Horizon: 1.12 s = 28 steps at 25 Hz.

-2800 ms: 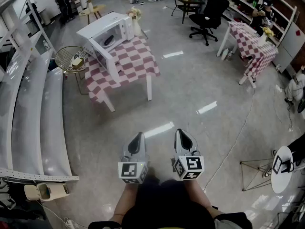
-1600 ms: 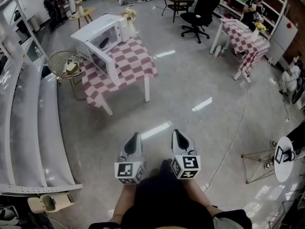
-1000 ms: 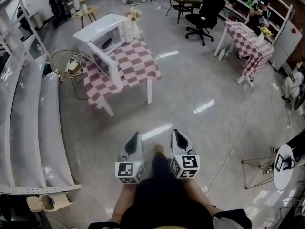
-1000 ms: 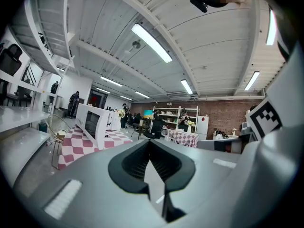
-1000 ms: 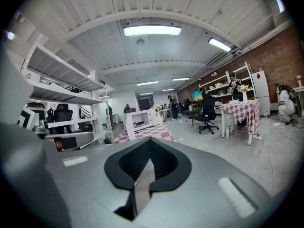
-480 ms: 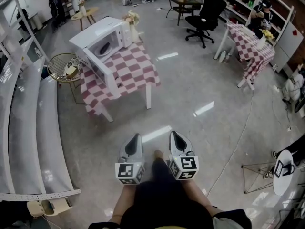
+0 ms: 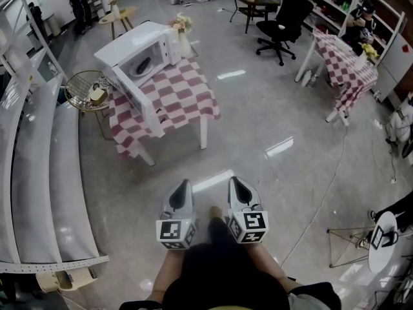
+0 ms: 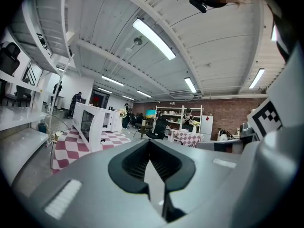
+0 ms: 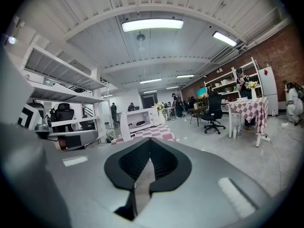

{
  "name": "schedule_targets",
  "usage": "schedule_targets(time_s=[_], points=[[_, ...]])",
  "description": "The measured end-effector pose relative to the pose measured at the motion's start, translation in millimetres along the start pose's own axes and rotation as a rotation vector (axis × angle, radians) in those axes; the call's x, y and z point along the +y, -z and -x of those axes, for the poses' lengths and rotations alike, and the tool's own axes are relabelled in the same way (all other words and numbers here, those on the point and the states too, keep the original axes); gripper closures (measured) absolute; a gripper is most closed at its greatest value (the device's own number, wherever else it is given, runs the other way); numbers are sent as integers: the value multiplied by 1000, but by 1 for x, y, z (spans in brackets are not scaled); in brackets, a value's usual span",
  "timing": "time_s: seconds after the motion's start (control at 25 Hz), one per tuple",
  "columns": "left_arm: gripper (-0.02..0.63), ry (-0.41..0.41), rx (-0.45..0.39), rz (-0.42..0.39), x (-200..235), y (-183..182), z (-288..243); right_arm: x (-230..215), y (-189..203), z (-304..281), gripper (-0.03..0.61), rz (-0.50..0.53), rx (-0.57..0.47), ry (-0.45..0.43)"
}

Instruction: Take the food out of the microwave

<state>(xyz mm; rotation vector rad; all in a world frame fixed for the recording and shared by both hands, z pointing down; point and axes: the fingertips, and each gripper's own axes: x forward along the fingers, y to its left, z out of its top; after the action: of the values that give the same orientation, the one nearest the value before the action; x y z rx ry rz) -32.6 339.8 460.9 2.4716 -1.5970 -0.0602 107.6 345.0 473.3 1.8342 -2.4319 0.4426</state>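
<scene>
white microwave (image 7: 137,51) sits open on checked table (image 7: 187,95); left gripper (image 7: 185,183) and right gripper (image 7: 233,181) fingers clenched, empty.

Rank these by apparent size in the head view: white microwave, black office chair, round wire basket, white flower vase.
1. white microwave
2. black office chair, though it stands farther away
3. round wire basket
4. white flower vase

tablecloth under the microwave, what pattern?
The tablecloth is red-and-white checked; the head view shows it best.
</scene>
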Motion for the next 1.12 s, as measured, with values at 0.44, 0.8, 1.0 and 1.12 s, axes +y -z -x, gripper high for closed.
schedule_targets(time_s=[0.44, 0.8, 1.0, 1.12], points=[[604, -26, 5, -5, 19, -1, -37, -8, -4, -44, 578, 7, 29, -29], [604, -57, 2, -10, 34, -9, -71, -18, -11, -86, 577, 8, 49, -58], [604, -64, 9, -16, 37, -6, -88, -28, -12, -102, 578, 4, 59, -63], [604, -68, 11, -18, 38, -4, -99, -34, -12, -111, 578, 2, 63, -70]])
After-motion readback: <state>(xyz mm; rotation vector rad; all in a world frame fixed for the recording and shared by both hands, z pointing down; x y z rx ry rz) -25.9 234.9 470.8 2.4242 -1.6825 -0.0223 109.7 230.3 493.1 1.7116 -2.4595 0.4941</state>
